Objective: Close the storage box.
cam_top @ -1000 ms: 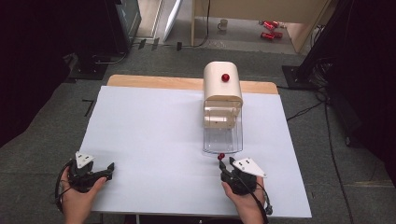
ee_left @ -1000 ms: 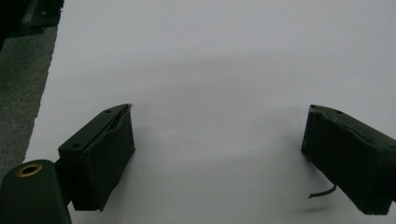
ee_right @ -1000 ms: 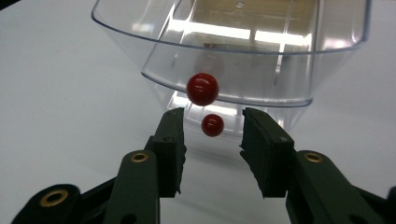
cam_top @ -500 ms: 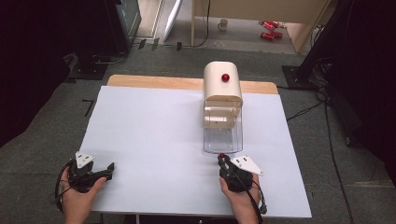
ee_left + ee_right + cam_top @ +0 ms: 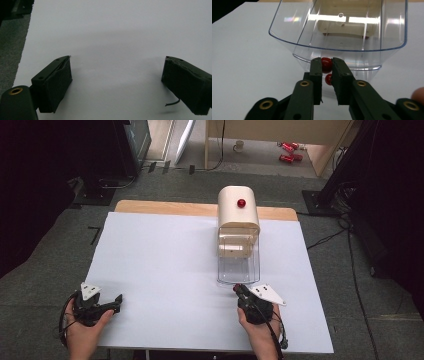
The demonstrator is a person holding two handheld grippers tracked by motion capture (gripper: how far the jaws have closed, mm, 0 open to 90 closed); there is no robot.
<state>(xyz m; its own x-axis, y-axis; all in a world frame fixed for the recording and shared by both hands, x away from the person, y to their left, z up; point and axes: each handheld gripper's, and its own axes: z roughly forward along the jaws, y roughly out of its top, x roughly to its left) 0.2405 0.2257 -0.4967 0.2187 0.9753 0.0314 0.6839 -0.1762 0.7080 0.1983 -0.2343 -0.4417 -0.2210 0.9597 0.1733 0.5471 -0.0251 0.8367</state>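
Observation:
A cream dispenser (image 5: pixel 237 215) stands at the table's back middle, with a red ball (image 5: pixel 241 203) on its top. A clear curved bin (image 5: pixel 239 267) hangs from its front and opens toward me. My right gripper (image 5: pixel 240 291) sits just before the bin's lip. In the right gripper view its jaws are shut on a small red ball (image 5: pixel 326 63) in front of the clear bin (image 5: pixel 337 30). A second red shape (image 5: pixel 328 79) shows just below; I cannot tell if it is a ball or a reflection. My left gripper (image 5: pixel 118 301) rests at the front left, open (image 5: pixel 116 75), with only white table between its pads.
The white table top (image 5: pixel 165 255) has a wooden strip along its far edge. Grey carpet surrounds it, with dark stands and cables at both sides and red cans on the floor far behind. A thin loose thread hangs off the left gripper's right pad (image 5: pixel 186 82).
The right gripper's jaws have drawn together on the small red ball, and the hand has edged slightly left toward the bin. The left hand has stayed put.

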